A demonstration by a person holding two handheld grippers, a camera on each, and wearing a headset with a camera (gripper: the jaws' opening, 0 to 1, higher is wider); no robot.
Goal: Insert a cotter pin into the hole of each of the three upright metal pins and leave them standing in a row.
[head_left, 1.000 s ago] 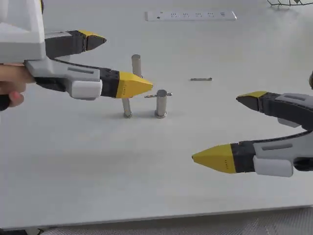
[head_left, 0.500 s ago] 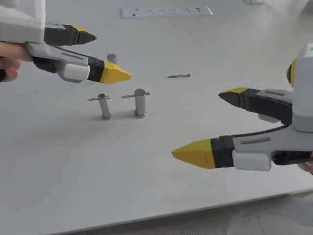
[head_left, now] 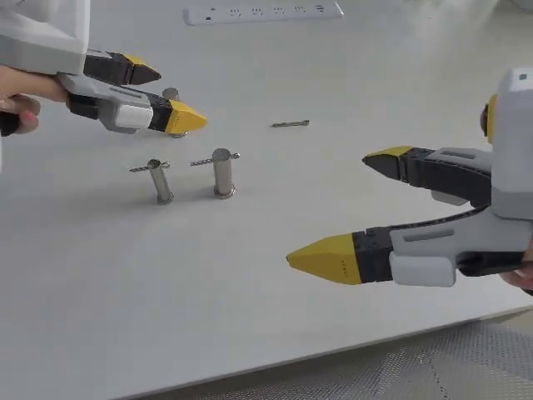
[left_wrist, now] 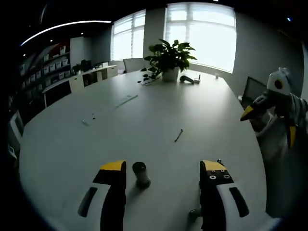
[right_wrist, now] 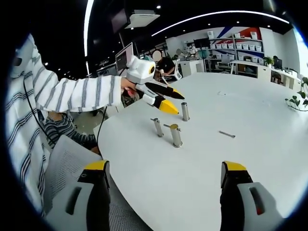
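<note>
Two pairs of yellow-tipped tongs are hovering over a white table [head_left: 100, 275]. The left tongs [head_left: 181, 96], gripped by a hand [head_left: 17, 108] at the left edge, are gaping wide and holding nothing. Their jaws are reaching to either side of the back metal pin [head_left: 171, 93], which is standing upright with its top bare. In the left gripper view, this back metal pin [left_wrist: 141, 174] is standing on the table between the two jaw tips, touching neither.

Nearer the person, two more pins are standing upright side by side. The front left pin [head_left: 160, 183] is carrying the first cotter pin [head_left: 146, 167] crosswise through its head. The front right pin [head_left: 222, 175] is carrying the second cotter pin [head_left: 208, 161] the same way. A loose cotter pin [head_left: 290, 124] is lying flat on the table, to the right of the three pins and apart from them.

The right tongs [head_left: 328, 208] are also spreading wide open and gripping nothing, hanging at the right, well apart from the pins.

In the right gripper view, the left tongs [right_wrist: 166, 98] are reaching in beside the back metal pin [right_wrist: 185, 111], held out from a striped sleeve [right_wrist: 72, 94]. A white power strip [head_left: 262, 12] is lying at the far side of the table.
</note>
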